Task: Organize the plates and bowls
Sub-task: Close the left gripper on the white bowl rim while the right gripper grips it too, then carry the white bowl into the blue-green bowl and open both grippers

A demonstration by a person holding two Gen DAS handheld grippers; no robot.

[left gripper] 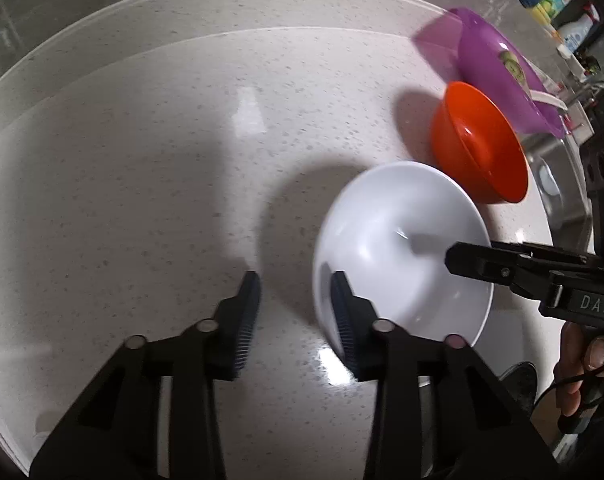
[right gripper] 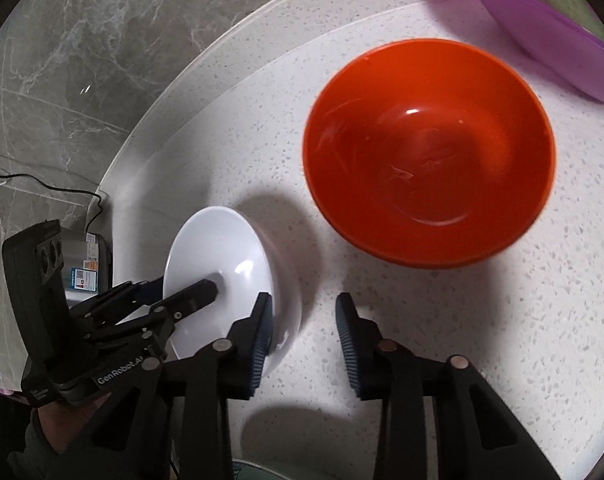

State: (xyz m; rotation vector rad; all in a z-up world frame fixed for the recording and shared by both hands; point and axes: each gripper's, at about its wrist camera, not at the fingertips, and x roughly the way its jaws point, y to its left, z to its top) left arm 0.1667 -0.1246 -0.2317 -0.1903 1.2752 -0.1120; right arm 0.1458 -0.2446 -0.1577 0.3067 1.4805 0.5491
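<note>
Two tongs are straddling opposite sides of the white bowl's (left gripper: 402, 240) rim, the bowl sitting on the worktop (left gripper: 142, 160). Left tongs (left gripper: 296, 316) are standing released, one pad inside the bowl, the other outside and clear of its wall. Right tongs (right gripper: 304, 332) are likewise released, a gap showing. Orange bowl (right gripper: 430, 152) is sitting just ahead of the right tongs, purple dish (right gripper: 542, 28) beyond it.
</note>
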